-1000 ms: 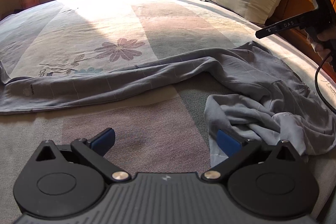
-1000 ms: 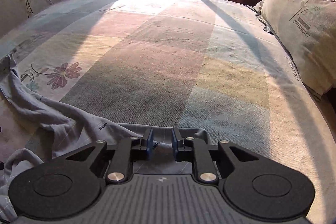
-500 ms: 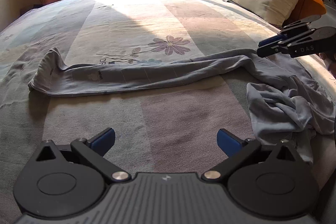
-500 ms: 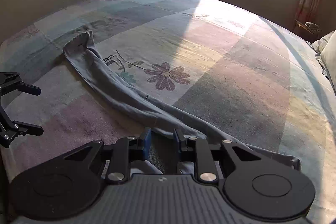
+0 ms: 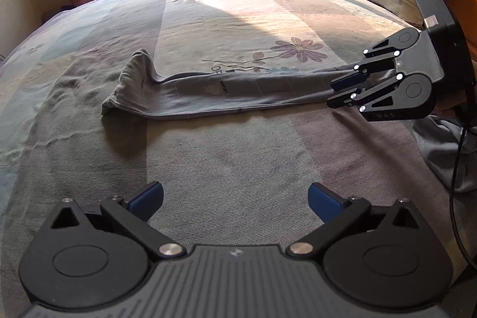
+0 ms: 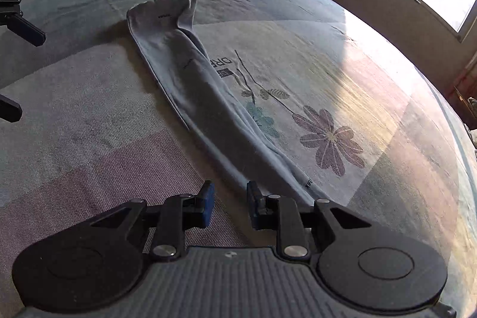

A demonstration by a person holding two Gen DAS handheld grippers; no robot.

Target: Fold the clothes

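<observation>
Here, a grey garment (image 5: 226, 91) lies stretched in a long strip across a patterned bedspread (image 5: 238, 169), its far end bunched towards the foot of the bed. The left gripper (image 5: 235, 200) hovers over bare bedspread, jaws spread wide and empty. The right gripper (image 6: 228, 206), jaws narrowly parted and pressing nothing, sits at the strip's near end, the cloth running between its fingers.

A grey garment (image 6: 190, 85) is laid out long and narrow across the bedspread (image 6: 342, 55), beside a printed flower (image 6: 328, 139). The right gripper (image 6: 229, 203) is seen with its jaws slightly parted, nothing pressed between them. The left gripper's fingers (image 6: 26, 29) are seen at the left edge.
</observation>
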